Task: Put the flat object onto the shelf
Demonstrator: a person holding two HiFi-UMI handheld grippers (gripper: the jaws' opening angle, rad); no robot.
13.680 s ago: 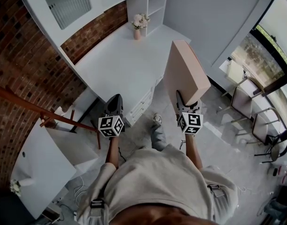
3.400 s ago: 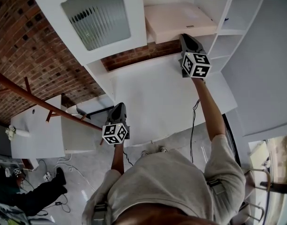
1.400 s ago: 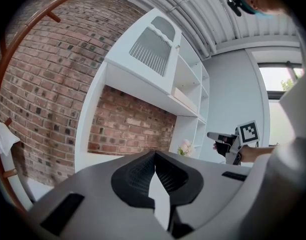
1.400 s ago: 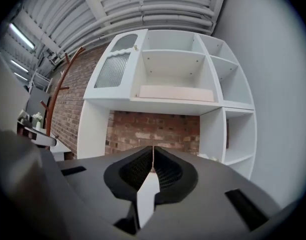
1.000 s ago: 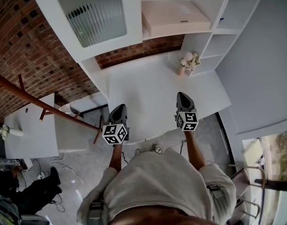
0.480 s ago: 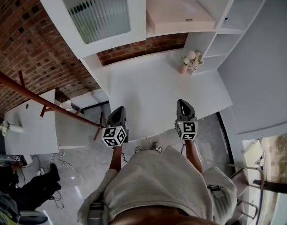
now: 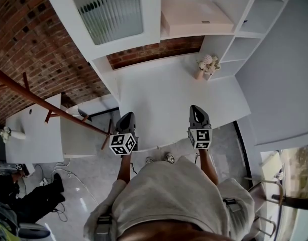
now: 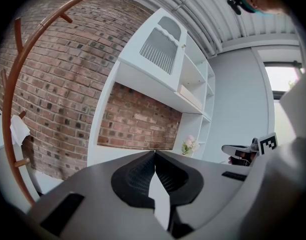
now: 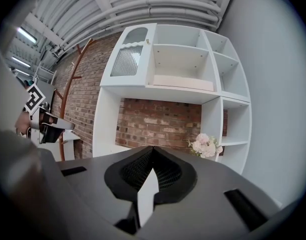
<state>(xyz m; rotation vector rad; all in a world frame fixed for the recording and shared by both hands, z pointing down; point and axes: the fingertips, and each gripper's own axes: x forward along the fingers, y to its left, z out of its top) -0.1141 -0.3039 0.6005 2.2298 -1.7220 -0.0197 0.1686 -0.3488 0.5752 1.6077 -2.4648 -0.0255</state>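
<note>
Flat object (image 7: 196,15): a pale pinkish slab lying flat on the open shelf (image 7: 180,35) of the white wall unit, toward one o'clock in the head view. Neither gripper touches it. In the right gripper view it lies at twelve o'clock, above centre.
Left gripper (image 7: 126,116): clenched, its jaws meeting tip to tip with nothing between them. It hangs at about seven o'clock from the middle of the head view, over the near edge of the desk (image 7: 164,92).
Right gripper (image 7: 196,109): also clenched on nothing, its pads pressed together. It is at about five o'clock, level with the left gripper and well apart from the flat object, which sits at its twelve o'clock.
Vase of flowers (image 7: 206,66): pale blooms, upright on the white desk at about two o'clock, beside the lower side compartments of the unit.
Cabinet door (image 7: 111,6): ribbed glass, at eleven o'clock, just beside the compartment that holds the flat object.
Brick wall (image 7: 35,49): red, running from nine to eleven o'clock and showing again under the shelf.
Coat rack (image 7: 43,103): reddish wood, at nine o'clock.
Person's shirt (image 7: 169,200): light-coloured, at six o'clock, with both forearms reaching forward.
</note>
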